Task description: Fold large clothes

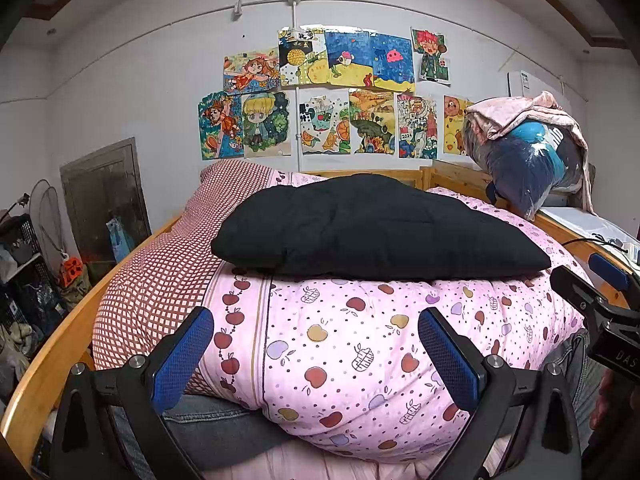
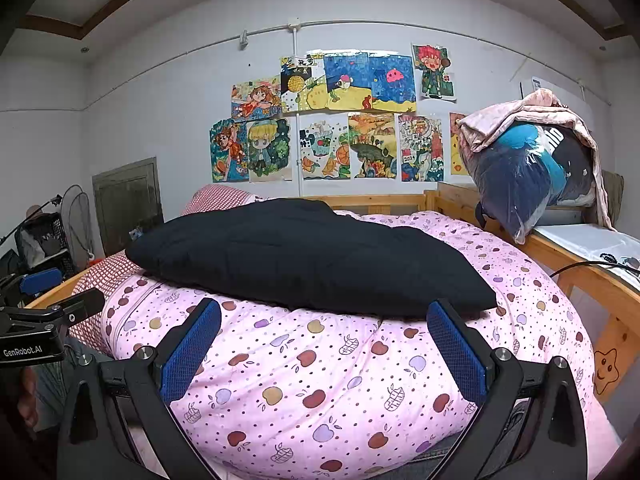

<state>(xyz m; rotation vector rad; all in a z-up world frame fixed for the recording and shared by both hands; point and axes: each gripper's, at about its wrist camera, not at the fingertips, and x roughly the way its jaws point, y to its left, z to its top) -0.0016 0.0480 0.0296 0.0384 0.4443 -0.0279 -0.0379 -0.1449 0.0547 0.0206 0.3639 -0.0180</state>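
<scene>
Black garment [image 1: 376,226] (prob. folded) on pink quilt [image 1: 344,344], L gripper [image 1: 316,354] & R gripper [image 2: 324,344] spread, empty

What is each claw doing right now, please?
Left claw: open, holding nothing, above the quilt.
Right claw: open, holding nothing, near the black garment.

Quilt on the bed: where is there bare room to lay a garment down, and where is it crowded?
The pink quilt is bare in front, between the black garment and both open hand-held grippers, left and right. A narrower bare strip runs between the garment and the right bed rail. The middle is taken by the garment; the bagged bundle crowds the far right corner.
</scene>
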